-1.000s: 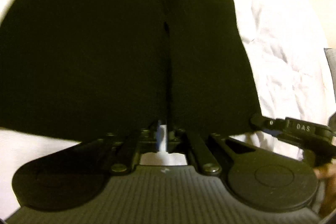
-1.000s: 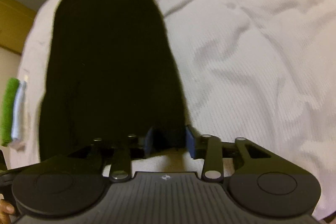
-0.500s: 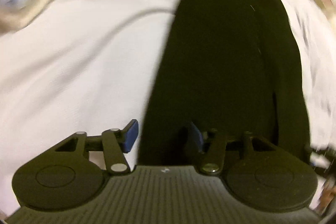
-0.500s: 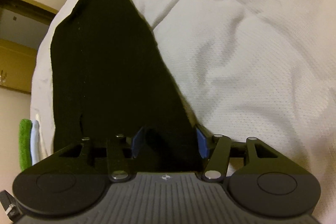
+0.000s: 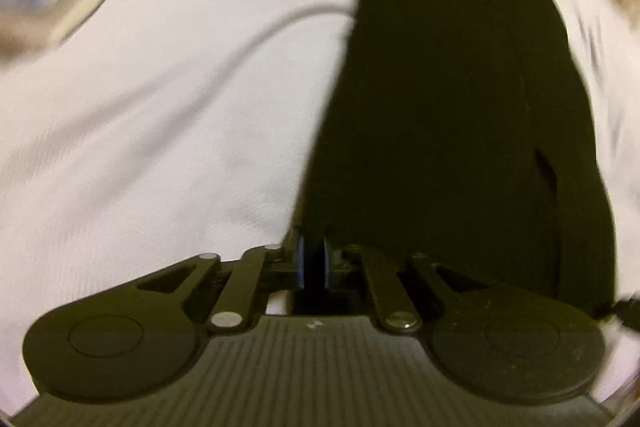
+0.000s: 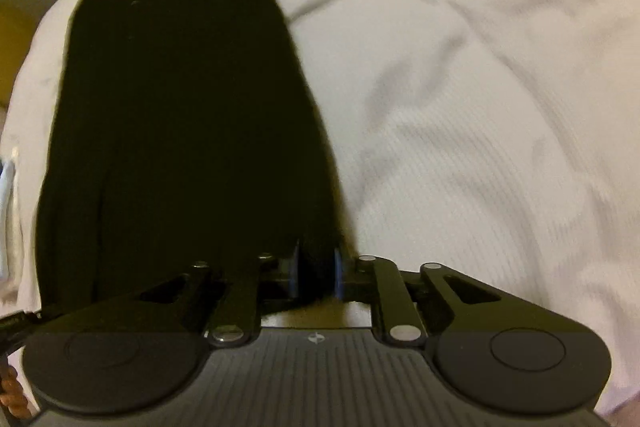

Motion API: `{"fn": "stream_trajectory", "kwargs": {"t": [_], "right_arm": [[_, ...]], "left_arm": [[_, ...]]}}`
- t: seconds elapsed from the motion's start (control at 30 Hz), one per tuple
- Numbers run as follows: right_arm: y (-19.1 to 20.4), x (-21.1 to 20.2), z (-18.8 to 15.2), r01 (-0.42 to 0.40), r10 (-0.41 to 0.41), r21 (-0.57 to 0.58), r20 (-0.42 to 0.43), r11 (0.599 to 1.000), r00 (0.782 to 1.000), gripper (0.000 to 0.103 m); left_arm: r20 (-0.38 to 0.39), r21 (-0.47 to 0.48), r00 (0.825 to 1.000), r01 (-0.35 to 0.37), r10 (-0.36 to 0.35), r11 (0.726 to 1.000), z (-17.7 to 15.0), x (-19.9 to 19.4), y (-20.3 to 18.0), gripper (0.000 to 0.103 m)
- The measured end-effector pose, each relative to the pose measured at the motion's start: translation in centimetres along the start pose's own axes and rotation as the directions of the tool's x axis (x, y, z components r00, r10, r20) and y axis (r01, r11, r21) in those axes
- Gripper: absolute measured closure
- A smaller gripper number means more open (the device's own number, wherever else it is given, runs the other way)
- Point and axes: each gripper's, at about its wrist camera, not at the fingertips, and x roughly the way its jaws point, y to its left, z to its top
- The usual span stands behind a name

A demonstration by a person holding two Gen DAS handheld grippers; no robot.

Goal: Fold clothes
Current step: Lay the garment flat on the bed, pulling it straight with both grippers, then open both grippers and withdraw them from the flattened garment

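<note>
Black garment [image 5: 448, 131] long, flat on white bedding [image 5: 160, 107]; both hand-held grippers [image 5: 314, 265] [image 6: 316, 273] clamp its near edge.

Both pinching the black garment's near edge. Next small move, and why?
Probably lift the near edge and carry it forward over the rest. The left hand-held gripper and right hand-held gripper each look shut on the black garment, which lies long and narrow on the white bedding, apparently ready for a crosswise fold.
</note>
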Motion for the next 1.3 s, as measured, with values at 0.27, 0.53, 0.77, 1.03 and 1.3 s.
{"fn": "stream_trajectory", "kwargs": {"t": [0.27, 0.53, 0.77, 1.03, 1.3], "right_arm": [[3.7, -3.2, 0.8, 0.119, -0.101, -0.158, 0.119, 0.980, 0.988, 0.043], [2.7, -0.6, 0.6, 0.211, -0.211, -0.167, 0.017, 0.963, 0.977, 0.052], [5.3, -4.6, 0.2, 0.202, -0.172, -0.225, 0.147, 0.953, 0.974, 0.046], [8.3, 2.1, -2.6, 0.213, -0.220, -0.298, 0.009, 0.930, 0.975, 0.043], [9.8, -4.5, -4.0, 0.153, -0.162, -0.263, -0.012, 0.953, 0.987, 0.030]], "left_arm": [[0.022, 0.015, 1.000, -0.008, 0.008, 1.000, 1.2, -3.8, -0.3, 0.067], [-0.030, 0.221, 0.996, -0.074, 0.083, 0.973, 2.7, 3.7, -5.0, 0.079], [-0.027, 0.263, 0.996, -0.071, 0.082, 0.962, 2.5, 3.4, -8.4, 0.076], [-0.101, 0.269, 0.987, -0.096, 0.127, 0.958, 0.6, 7.0, -10.1, 0.076], [-0.178, 0.228, 0.973, -0.106, 0.148, 0.968, -1.5, 1.7, -12.4, 0.065]]}}
